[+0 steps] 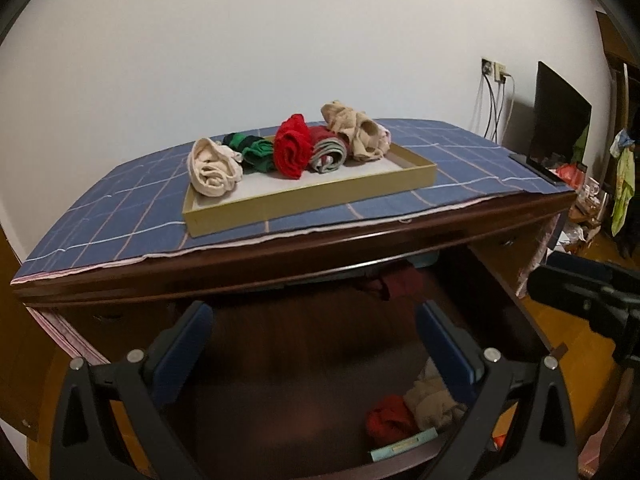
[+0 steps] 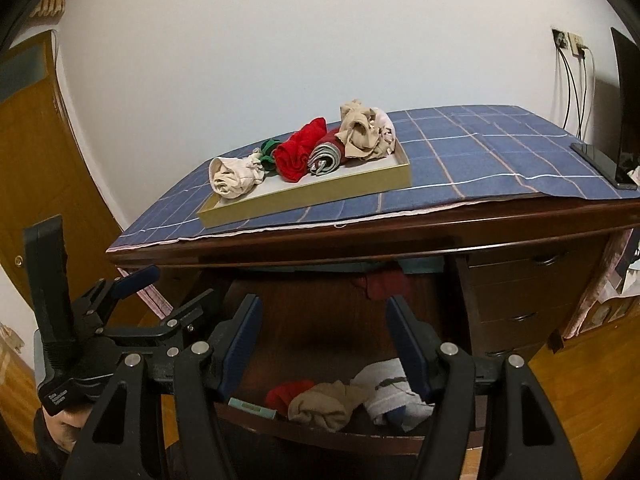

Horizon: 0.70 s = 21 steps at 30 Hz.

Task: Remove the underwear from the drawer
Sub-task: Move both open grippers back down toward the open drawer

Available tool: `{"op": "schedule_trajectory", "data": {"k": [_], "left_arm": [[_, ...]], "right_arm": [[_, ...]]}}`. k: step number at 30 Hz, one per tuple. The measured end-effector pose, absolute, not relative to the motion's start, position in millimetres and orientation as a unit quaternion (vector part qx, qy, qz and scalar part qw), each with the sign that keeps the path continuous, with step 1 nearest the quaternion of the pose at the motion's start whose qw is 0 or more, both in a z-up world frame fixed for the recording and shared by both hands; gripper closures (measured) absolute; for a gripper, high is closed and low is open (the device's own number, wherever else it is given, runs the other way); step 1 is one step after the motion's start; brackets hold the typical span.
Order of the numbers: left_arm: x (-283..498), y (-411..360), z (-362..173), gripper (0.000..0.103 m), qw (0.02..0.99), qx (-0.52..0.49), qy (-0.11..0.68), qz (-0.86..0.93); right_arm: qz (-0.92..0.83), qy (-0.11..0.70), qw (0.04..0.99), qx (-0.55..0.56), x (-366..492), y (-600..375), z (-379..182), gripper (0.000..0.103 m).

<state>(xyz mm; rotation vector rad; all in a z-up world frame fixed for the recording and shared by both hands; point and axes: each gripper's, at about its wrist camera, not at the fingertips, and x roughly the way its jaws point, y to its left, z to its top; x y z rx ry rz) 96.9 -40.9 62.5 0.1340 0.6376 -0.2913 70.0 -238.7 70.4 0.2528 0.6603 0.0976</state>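
Note:
The desk's middle drawer (image 1: 288, 380) stands pulled out, with my two grippers above it. At its front lie a red piece of underwear (image 2: 288, 394), a beige one (image 2: 324, 404) and a white-grey one (image 2: 388, 392). A dark red piece (image 2: 384, 282) sits far back under the desktop. My right gripper (image 2: 324, 316) is open above the drawer (image 2: 312, 344), empty. My left gripper (image 1: 316, 320) is open too, over bare drawer floor; the red piece (image 1: 388, 420) and the beige piece (image 1: 432, 396) lie by its right finger. A hand (image 2: 60, 428) holds the left gripper (image 2: 168, 292).
A gold tray (image 1: 312, 200) on the blue checked cloth (image 1: 120, 216) holds several rolled underwear pieces. A small teal box (image 1: 400, 446) lies at the drawer's front. A monitor (image 1: 560, 120) and a phone (image 2: 600, 164) stand right, side drawers (image 2: 520, 292) below, a wooden door (image 2: 36, 160) left.

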Motion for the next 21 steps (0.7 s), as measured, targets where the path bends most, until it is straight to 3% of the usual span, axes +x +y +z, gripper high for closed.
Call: {"op": "schedule_trajectory", "data": {"k": [21], "left_arm": [[79,-45,56,0.0,0.928,0.084,0.32,-0.174]], "right_arm": [[0.044,0.33,0.938,0.102,41,-245,76,0.037]]}}
